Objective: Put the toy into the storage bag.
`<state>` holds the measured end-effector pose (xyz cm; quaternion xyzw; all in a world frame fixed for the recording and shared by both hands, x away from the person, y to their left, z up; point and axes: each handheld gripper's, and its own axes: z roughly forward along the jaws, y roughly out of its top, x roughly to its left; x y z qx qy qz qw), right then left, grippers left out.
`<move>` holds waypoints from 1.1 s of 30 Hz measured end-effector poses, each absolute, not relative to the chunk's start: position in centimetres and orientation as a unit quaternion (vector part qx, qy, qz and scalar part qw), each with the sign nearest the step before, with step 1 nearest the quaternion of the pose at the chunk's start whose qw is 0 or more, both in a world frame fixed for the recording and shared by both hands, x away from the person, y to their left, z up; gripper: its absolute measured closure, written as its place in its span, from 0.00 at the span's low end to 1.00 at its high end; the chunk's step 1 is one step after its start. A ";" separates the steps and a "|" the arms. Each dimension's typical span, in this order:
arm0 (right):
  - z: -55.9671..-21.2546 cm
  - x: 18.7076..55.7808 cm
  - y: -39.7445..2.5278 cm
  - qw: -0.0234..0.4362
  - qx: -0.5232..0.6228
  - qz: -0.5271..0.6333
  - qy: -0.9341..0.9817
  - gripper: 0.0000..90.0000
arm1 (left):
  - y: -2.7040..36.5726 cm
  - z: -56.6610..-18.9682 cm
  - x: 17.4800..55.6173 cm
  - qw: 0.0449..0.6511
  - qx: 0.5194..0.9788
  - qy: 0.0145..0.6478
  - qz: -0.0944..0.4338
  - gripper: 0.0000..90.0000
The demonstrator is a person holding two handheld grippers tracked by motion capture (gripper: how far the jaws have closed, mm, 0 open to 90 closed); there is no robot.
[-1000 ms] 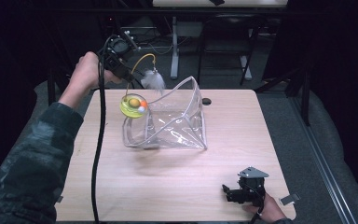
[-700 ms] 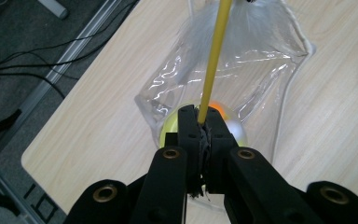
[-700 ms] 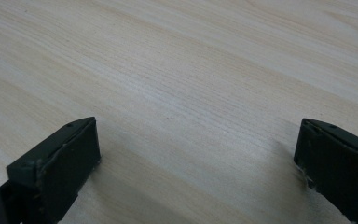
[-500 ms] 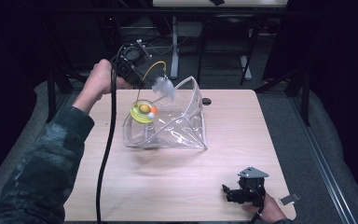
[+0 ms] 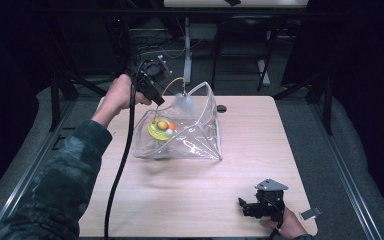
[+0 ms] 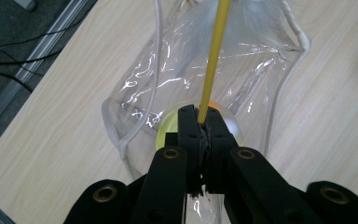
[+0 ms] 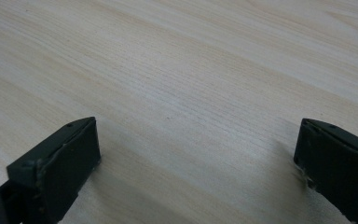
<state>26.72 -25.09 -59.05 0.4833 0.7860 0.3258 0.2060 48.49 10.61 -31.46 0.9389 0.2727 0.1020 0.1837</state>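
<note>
The fingers (image 6: 189, 128) of the left gripper (image 5: 152, 89) are clamped on a thin yellow wand (image 6: 213, 60) whose feather tip and round toy base (image 5: 161, 129) sit inside the clear plastic bag (image 5: 192, 142), left of centre in the high view. The right gripper (image 5: 260, 205) rests wide apart, lower right. With nothing steadying the bag, the wand may snag its rim and drag or tip it.
</note>
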 end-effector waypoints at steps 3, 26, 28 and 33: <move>-59.0 26.7 -25.1 0.205 0.484 0.325 0.786 0.00 | 10.4 -32.1 48.6 0.182 0.940 0.271 0.099 0.98; -59.2 26.7 -24.9 0.204 0.490 0.343 0.775 0.00 | 8.8 -37.3 49.7 0.174 0.944 0.273 0.064 0.98; -58.9 26.7 -25.1 0.205 0.483 0.320 0.789 0.00 | 8.8 -37.6 49.8 0.177 0.943 0.276 0.060 0.98; -59.0 26.7 -25.1 0.203 0.483 0.328 0.786 0.00 | 8.6 -38.2 50.0 0.180 0.941 0.281 0.063 0.98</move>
